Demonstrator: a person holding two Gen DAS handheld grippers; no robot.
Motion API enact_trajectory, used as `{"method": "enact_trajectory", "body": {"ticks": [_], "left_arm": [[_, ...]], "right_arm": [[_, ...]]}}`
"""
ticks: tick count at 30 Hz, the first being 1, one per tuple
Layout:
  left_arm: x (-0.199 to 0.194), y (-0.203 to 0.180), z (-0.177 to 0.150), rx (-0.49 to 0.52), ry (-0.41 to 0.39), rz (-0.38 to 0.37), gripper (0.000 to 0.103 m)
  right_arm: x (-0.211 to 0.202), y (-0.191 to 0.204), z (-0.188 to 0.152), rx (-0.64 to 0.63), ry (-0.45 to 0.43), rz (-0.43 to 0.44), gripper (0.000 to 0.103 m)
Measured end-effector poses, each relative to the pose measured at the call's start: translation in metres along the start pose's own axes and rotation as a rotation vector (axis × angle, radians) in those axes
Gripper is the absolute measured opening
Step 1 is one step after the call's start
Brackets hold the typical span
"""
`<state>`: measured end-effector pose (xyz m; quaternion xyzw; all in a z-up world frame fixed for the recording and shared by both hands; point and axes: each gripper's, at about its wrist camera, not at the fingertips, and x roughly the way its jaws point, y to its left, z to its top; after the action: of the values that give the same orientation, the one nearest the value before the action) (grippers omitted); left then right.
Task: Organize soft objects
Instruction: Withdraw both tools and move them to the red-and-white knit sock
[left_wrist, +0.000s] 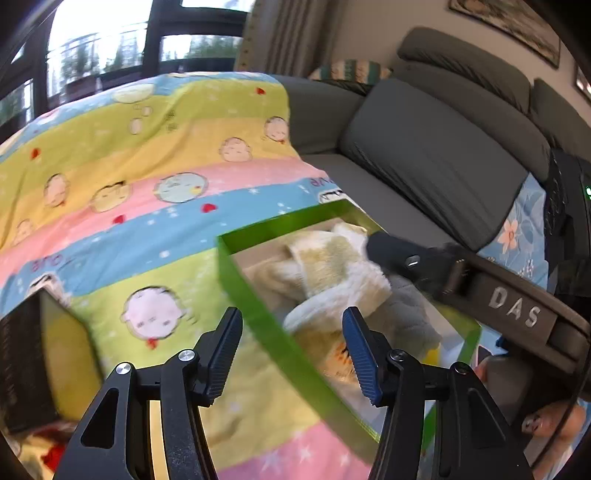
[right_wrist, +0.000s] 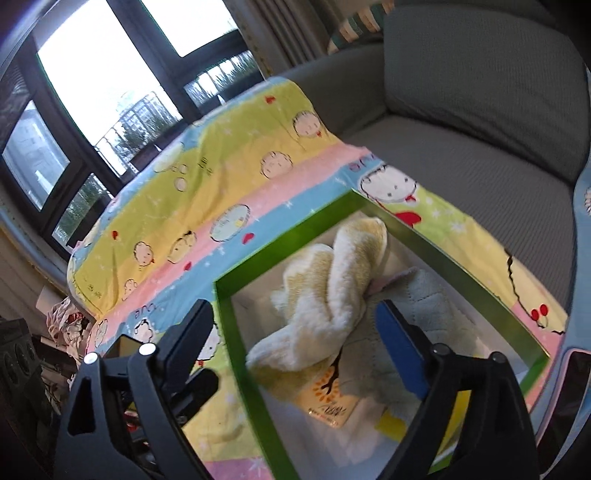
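A green-walled box (left_wrist: 258, 314) (right_wrist: 236, 354) sits on a striped cartoon quilt. Inside lie a cream and yellow fluffy towel (left_wrist: 332, 266) (right_wrist: 332, 295) and a grey quilted cloth (left_wrist: 410, 314) (right_wrist: 421, 310). My left gripper (left_wrist: 291, 354) is open and empty, straddling the box's near wall. My right gripper (right_wrist: 295, 343) is open and empty, hovering just over the towel with the box's left wall between its fingers. In the left wrist view the right gripper's black body (left_wrist: 424, 262) reaches into the box from the right.
The quilt (left_wrist: 147, 206) (right_wrist: 207, 192) covers a raised surface beside a grey sofa (left_wrist: 424, 166) (right_wrist: 461, 140). A yellow printed packet (right_wrist: 332, 402) lies in the box bottom. A dark object (left_wrist: 22, 362) sits at far left. Windows stand behind.
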<state>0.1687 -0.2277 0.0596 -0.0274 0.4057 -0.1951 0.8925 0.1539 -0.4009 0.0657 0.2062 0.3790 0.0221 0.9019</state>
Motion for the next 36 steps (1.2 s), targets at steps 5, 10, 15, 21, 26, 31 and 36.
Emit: {"method": "enact_trajectory", "body": {"ticks": [5, 10, 15, 21, 26, 31, 36], "left_arm": [[-0.045, 0.025, -0.025, -0.087, -0.048, 0.063, 0.068], [-0.099, 0.059, -0.061, -0.198, -0.112, 0.128, 0.073], [-0.141, 0.094, -0.101, -0.271, -0.129, 0.27, 0.073], [-0.171, 0.138, -0.154, -0.41, -0.132, 0.36, 0.073], [-0.171, 0.167, -0.186, -0.529, -0.124, 0.328, 0.073], [-0.161, 0.181, -0.207, -0.584, -0.087, 0.379, 0.073], [-0.168, 0.199, -0.223, -0.644, -0.101, 0.418, 0.073]], "right_arm": [[-0.022, 0.019, -0.005, -0.034, -0.041, 0.017, 0.096], [-0.036, 0.045, -0.018, -0.114, -0.063, 0.04, 0.098], [-0.043, 0.08, -0.037, -0.216, -0.046, 0.091, 0.098], [-0.04, 0.121, -0.072, -0.328, 0.015, 0.194, 0.098], [-0.016, 0.151, -0.105, -0.387, 0.131, 0.248, 0.098], [0.02, 0.188, -0.142, -0.471, 0.241, 0.291, 0.096], [0.056, 0.205, -0.171, -0.505, 0.325, 0.261, 0.079]]}}
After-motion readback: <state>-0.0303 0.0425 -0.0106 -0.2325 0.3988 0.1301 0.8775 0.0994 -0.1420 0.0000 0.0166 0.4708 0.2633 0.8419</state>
